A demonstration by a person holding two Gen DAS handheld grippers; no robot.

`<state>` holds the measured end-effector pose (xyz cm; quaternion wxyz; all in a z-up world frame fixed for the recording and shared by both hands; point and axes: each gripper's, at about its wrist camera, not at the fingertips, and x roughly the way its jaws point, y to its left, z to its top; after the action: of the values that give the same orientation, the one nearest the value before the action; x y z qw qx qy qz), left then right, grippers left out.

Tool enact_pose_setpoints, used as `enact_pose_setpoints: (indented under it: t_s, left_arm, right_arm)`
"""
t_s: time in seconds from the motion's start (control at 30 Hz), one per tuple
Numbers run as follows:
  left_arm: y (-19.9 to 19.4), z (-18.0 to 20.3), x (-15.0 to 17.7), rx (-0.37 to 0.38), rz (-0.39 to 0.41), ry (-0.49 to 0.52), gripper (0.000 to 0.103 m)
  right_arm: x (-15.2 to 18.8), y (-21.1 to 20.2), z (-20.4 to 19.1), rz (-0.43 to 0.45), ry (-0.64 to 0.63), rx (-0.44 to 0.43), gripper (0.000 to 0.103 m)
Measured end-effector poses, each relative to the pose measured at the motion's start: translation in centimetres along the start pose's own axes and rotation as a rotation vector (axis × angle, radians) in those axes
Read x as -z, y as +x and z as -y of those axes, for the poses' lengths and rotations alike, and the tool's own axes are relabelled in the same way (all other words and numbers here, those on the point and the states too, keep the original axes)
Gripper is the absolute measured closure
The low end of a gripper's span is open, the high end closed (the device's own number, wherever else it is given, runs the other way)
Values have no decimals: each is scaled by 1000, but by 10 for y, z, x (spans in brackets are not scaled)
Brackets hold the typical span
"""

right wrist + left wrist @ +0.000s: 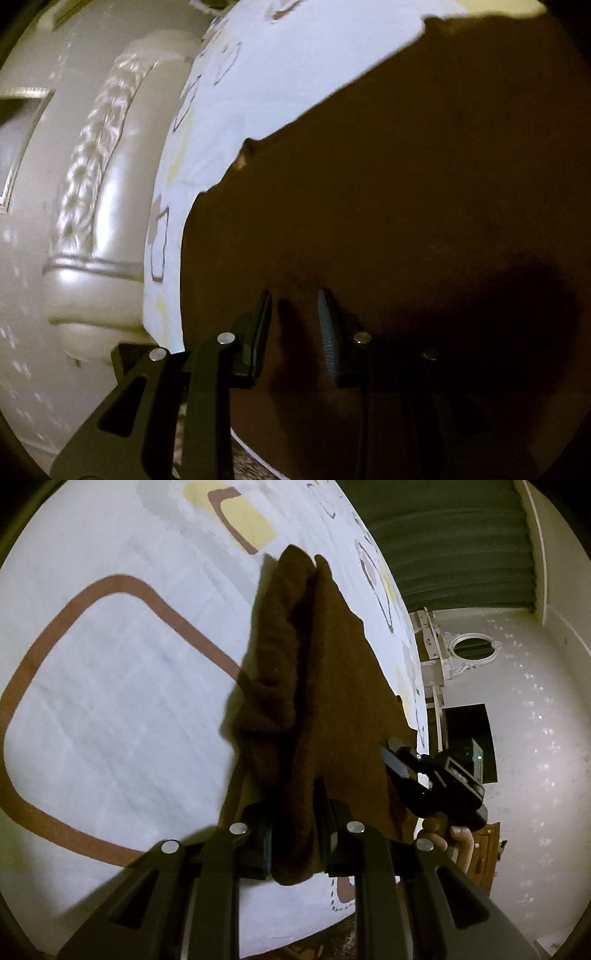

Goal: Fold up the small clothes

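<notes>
Cloth (314, 686) lies on bedsheet (110, 664); headboard (92, 184) beside it.

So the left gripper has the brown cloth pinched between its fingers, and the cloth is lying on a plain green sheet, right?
Not quite. The left gripper does pinch the brown cloth, but the sheet under it is white with brown and yellow rounded shapes, not plain green. The left wrist view shows this.

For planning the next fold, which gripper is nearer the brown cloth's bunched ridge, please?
Left. The left gripper clamps the brown cloth at the ridge's near end; the right gripper is at its flat outer edge.
</notes>
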<state>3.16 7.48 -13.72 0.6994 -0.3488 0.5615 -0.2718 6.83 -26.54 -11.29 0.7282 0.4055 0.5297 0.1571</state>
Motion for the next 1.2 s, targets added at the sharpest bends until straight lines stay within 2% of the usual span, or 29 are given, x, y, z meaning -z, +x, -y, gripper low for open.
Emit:
enact_pose_setpoints:
  t_s: [0.1, 0.13, 0.17, 0.33, 0.47, 0.5, 0.53, 0.6, 0.63, 0.7, 0.83, 1.03, 1.13, 1.17, 1.2]
  left_arm:
    - [1, 9, 2, -21, 12, 22, 85]
    - [1, 12, 2, -39, 20, 33, 91]
    - [1, 14, 1, -42, 22, 36, 91]
    - [-6, 24, -1, -30, 52, 29, 93]
    - [-4, 31, -6, -72, 1, 63, 91]
    - [-4, 28, -5, -61, -15, 62, 80]
    - [-5, 25, -4, -43, -26, 58, 63]
    - [-15, 17, -1, -16, -15, 41, 43]
    - [-23, 13, 0, 14, -6, 35, 36]
    - [-38, 8, -2, 42, 19, 35, 35]
    - [-50, 3, -27, 18, 47, 47, 35]
    - [-27, 11, -72, -48, 21, 124, 35]
    - [-14, 10, -90, -42, 5, 114, 35]
    - [-13, 9, -92, -31, 7, 105, 33]
    - [-12, 7, -94, -12, 6, 91, 27]
  right_arm:
    - [1, -1, 0, 4, -5, 4, 78]
    - [2, -2, 0, 4, -8, 8, 78]
    - [2, -2, 0, 2, -10, 9, 78]
    - [1, -1, 2, -4, 2, -16, 78]
    - [1, 0, 0, -5, -6, -18, 77]
    - [1, 0, 0, -5, -6, -18, 77]
    - [1, 1, 0, -6, -6, -20, 77]
    - [1, 1, -1, -6, -10, -21, 77]
    - [1, 0, 0, -5, -11, -24, 77]
    - [1, 0, 0, -5, -12, -29, 77]
    - [2, 1, -1, 1, -23, -32, 77]
    - [2, 1, 2, 2, -20, -51, 77]
    - [3, 0, 3, 3, -20, -60, 77]
    - [3, 0, 3, 4, -21, -64, 77]
    - [4, 0, 3, 4, -23, -66, 77]
